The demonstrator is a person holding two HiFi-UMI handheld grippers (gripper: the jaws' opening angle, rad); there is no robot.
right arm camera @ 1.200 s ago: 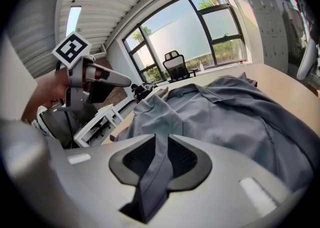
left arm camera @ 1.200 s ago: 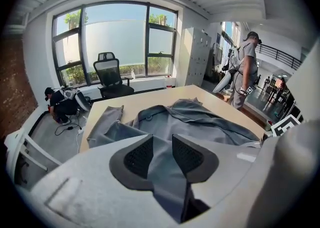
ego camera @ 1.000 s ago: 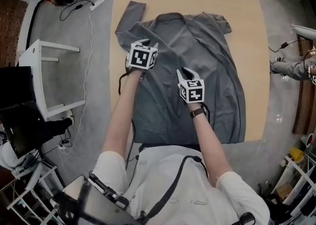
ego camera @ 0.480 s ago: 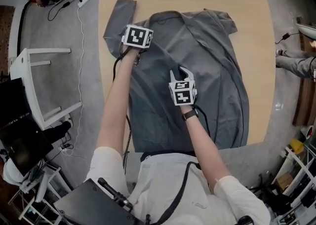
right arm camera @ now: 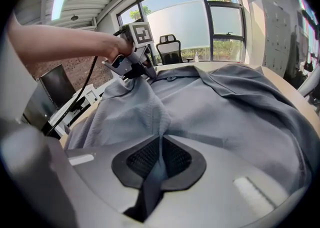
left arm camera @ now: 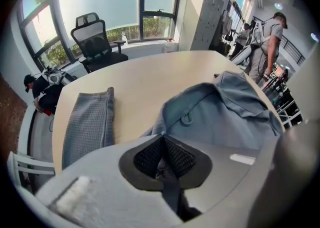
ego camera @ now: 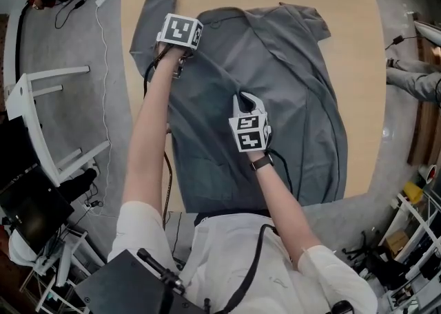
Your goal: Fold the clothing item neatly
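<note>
On the table (ego camera: 358,44), both claws are pinching the grey shirt (ego camera: 289,99).
Left claw (left arm camera: 161,157) is clamped on shoulder fabric; right claw (right arm camera: 160,157) jaws were just closing, mid-body fabric between them. Risk: a thin pinch slips on lift, or the hem slides off the near edge. Smooth wood top, grey floor (ego camera: 69,51), office windows.

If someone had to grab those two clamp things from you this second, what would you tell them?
Left gripper: jaws just closed on the shirt beside its collar.
Right gripper: jaws just closed on fabric mid-shirt.
The shirt lies spread on the table, one sleeve out toward the left edge.
Done: both pinches taken. Left: every fold.
</note>
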